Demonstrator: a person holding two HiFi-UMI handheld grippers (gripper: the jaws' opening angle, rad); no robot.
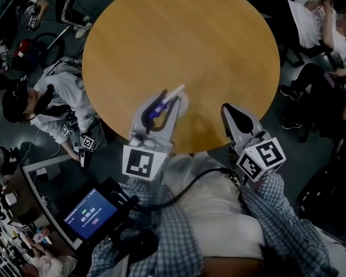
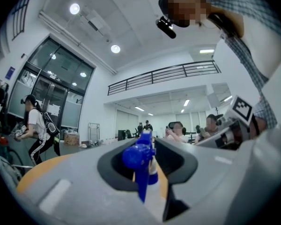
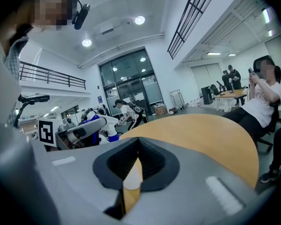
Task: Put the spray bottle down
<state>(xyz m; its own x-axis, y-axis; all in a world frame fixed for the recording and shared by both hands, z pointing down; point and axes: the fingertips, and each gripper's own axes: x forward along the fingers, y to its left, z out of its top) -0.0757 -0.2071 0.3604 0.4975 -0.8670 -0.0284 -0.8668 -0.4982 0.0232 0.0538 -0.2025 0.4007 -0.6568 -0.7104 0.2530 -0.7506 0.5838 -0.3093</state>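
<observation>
My left gripper (image 1: pixel 172 100) is shut on a spray bottle (image 1: pixel 157 109) with a blue trigger head and a white body. It holds the bottle just above the near edge of the round wooden table (image 1: pixel 184 33). In the left gripper view the blue head (image 2: pixel 136 157) sits between the grey jaws, with the left gripper (image 2: pixel 147 146) pointing level across the table. My right gripper (image 1: pixel 229 109) hangs over the table's near right edge. Its dark pads meet with nothing between them, as the right gripper view (image 3: pixel 138 142) shows. That view also shows the bottle (image 3: pixel 111 134) to the left.
People sit round the table: one in white at the left (image 1: pixel 52 97), others at the right (image 1: pixel 317 22). A lit screen (image 1: pixel 91 213) stands low at the left, beside my checked sleeve. A black cable runs across my lap.
</observation>
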